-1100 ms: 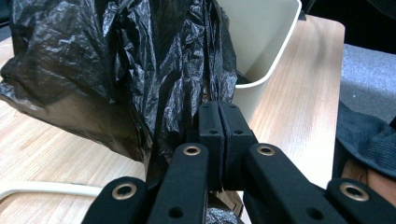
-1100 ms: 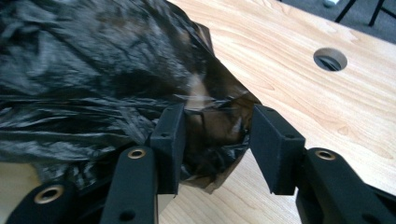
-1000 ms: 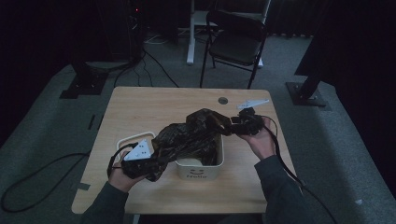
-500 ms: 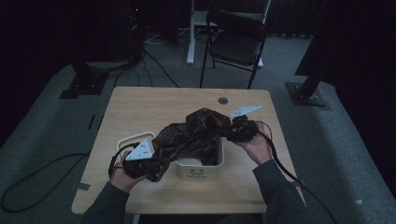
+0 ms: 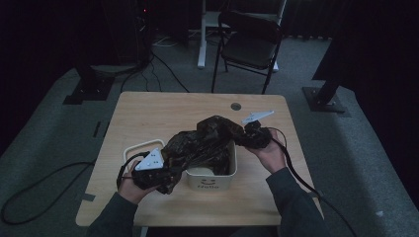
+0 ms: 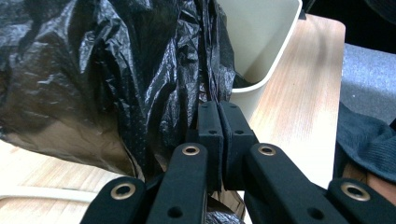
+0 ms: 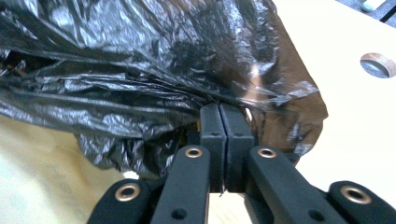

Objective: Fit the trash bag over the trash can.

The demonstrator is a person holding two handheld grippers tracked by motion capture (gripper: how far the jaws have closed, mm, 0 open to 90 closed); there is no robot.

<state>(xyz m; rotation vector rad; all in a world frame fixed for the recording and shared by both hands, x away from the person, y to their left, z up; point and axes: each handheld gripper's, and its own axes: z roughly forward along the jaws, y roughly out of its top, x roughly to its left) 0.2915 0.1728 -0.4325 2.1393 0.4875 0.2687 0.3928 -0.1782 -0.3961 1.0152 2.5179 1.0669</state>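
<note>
At the near half of the table, two hand-held tongs grip one crumpled bag from either end.

Left gripper [image 5: 165, 174]: at the near left corner of the bin, jaws pressed together on a fold of the black plastic bag [image 5: 202, 143]; in the left gripper view the pads [image 6: 208, 126] meet with the film pinched between them.

Right gripper [image 5: 243, 133]: at the far right corner of the bin, its jaws have just been closing and now stand pinched on the bag's other end; in the right gripper view the film runs straight into the seam between the two pads [image 7: 211, 123].

Bag relative to the tongs: it stretches slantwise between the two grippers, from near left up to far right, bunched and wrinkled, draped over the open top of the bin.

Bin [image 5: 210, 181]: cream plastic, with printing on its near wall; the left gripper view shows its inner wall [image 6: 261, 32] just beyond the bag.

Lid [image 5: 136, 148]: a cream rim lies flat on the table, just left of the bin, partly under the left hand [image 5: 131, 185].

Right hand [image 5: 271, 153]: behind its gripper, a cable trailing off the table's right edge.

Table [image 5: 163, 111]: light wood, with a round hole [image 5: 235, 106] near the far edge.

Counts: two grippers, one bag, one bin, one folding chair [image 5: 249, 44] beyond the table.
</note>
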